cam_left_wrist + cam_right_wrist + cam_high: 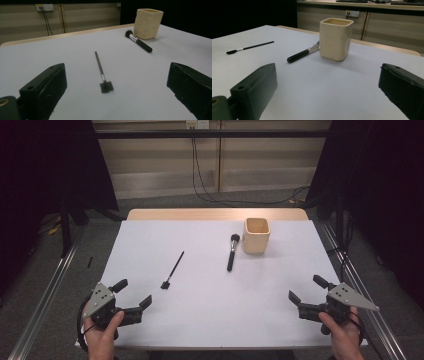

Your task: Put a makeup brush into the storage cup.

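Observation:
A cream square cup [256, 235] [148, 23] [335, 39] stands upright toward the back right of the white table [210, 305]. Just left of it lies a thick black powder brush [232, 251] [138, 41] [303, 53]. Further left lies a thin black brush with a flat head [173, 269] [102, 71] [249, 47]. My left gripper [133, 293] [116, 93] is held at the front left corner, open and empty. At the front right corner is my right gripper [306, 288] [328, 92], open, with nothing between its jaws.
The table's wooden far edge [215, 214] shows beyond the white sheet. Metal rails [45, 295] run along both sides on the floor. Cables [200, 180] hang down the back wall, and dark curtains [45, 165] flank the scene.

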Available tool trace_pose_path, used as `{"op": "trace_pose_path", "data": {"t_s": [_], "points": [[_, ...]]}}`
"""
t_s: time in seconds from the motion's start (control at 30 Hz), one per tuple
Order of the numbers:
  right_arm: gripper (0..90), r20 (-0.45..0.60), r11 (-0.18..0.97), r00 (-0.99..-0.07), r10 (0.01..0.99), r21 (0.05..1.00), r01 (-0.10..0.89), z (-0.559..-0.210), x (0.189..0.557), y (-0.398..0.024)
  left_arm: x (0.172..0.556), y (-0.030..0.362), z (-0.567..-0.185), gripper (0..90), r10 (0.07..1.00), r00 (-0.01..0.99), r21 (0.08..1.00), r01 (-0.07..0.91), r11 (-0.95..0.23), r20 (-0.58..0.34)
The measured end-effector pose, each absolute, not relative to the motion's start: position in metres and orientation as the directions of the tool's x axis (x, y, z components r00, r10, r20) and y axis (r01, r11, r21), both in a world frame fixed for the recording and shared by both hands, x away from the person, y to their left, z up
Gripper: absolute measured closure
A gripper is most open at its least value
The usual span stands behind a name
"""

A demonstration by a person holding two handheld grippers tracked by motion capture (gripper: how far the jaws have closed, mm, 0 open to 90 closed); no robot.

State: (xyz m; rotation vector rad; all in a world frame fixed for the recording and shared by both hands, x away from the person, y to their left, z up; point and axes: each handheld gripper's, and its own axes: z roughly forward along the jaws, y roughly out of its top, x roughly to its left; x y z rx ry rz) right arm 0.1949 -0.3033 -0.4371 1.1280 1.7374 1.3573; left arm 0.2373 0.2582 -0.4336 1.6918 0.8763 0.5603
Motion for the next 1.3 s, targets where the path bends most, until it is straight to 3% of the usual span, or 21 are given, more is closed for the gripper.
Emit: {"op": "trace_pose_path", "data": {"t_s": [0.63, 1.3], "points": [[0.6, 0.008, 0.109, -0.453, 0.892, 0.966, 0.233, -0.438, 0.196, -0.294, 0.241, 0.253, -0.434, 2.7, 0.764, 0.644, 0.946, 0.275, -0.173, -0.047], [0.8, 0.010, 0.114, -0.447, 0.895, 0.962, 0.249, -0.439, 0.198, -0.297, 0.289, 0.228, -0.417, 2.7, 0.769, 0.638, 0.945, 0.272, -0.181, -0.036]]}}
